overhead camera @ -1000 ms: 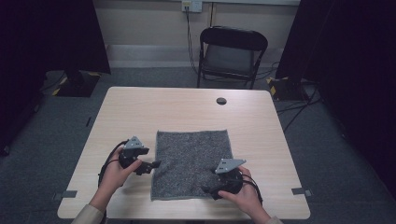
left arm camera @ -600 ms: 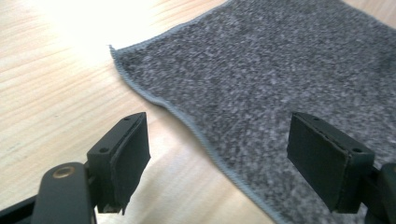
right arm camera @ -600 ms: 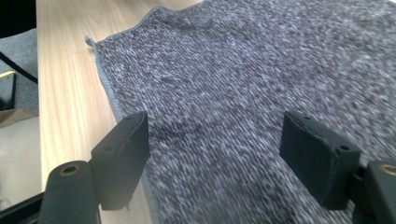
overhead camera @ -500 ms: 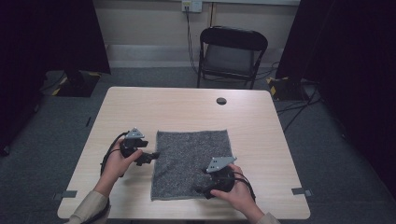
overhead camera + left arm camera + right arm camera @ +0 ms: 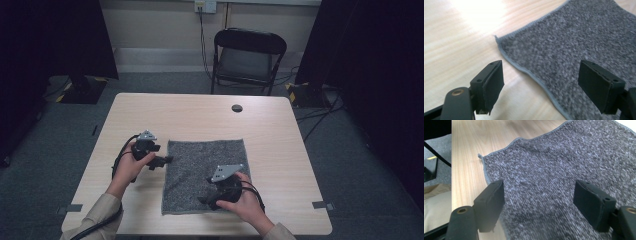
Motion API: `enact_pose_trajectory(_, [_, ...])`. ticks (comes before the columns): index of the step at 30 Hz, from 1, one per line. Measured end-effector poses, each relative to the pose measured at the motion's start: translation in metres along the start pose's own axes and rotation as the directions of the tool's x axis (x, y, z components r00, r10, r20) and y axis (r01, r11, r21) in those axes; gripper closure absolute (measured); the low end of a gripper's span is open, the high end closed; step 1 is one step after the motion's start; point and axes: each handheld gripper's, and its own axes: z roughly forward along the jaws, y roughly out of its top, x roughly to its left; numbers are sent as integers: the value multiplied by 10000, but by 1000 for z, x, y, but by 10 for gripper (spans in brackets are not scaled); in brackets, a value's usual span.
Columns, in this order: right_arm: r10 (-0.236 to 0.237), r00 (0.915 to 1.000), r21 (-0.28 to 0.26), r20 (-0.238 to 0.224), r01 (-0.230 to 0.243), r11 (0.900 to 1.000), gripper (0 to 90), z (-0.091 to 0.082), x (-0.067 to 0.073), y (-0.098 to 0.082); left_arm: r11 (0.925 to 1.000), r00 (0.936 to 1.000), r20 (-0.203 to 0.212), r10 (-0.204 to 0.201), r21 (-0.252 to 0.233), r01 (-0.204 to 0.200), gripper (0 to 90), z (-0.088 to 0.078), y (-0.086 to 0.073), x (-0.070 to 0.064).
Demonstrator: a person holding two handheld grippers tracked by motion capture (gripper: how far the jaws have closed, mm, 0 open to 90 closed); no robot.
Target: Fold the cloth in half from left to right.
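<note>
High view: your grey cloth point(image 5: 205, 175) lies flat on the pale wooden bench point(image 5: 280, 145), square, near the front edge, with bare bench open behind it and to both sides. Your left gripper point(image 5: 165, 161) sits at the cloth's left edge, jaws spread wide with nothing between them; in the left gripper view the stitched hem point(image 5: 529, 72) runs wavy between the jaws. Your right gripper point(image 5: 205, 201) hovers over the cloth's near part, its jaws spread and empty after closing slightly. The cloth is nubby, speckled terry; the bench is smooth woodgrain. A small dark disc point(image 5: 237, 108) lies well apart near the far edge.
</note>
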Motion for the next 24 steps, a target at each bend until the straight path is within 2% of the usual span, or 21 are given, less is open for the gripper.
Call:
enact_pose_trajectory(7, [-128, 9998, 97, -145, 130, 9999, 251, 9, 4, 5, 9997, 9997, -115, 202, 137, -200, 198, 5, 6, 4])
enact_pose_trajectory(11, [-74, 9995, 33, -307, 75, 10000, 253, 11, 5, 7, 9999, 9999, -115, 54, -101, -55, 197, 7, 10, 7])
enact_pose_trajectory(14, [-118, 9991, 41, -405, 120, 9999, 254, 13, 6, 9, 9999, 9997, -174, -160, -51, 160, 198, 10, 12, 7])
enact_pose_trajectory(18, [-165, 9987, 25, -485, 167, 9999, 254, 16, 7, 13, 9999, 9998, -103, -172, -15, 172, 202, 14, 13, 8])
enact_pose_trajectory(22, [-329, 9983, 42, -484, 331, 9994, 254, 18, 9, 16, 9999, 9996, -259, -115, -41, 114, 204, 17, 15, 9])
enact_pose_trajectory(24, [-438, 9979, 86, -468, 442, 9990, 258, 20, 11, 17, 9997, 9993, -313, -220, -49, 219, 203, 19, 16, 10])
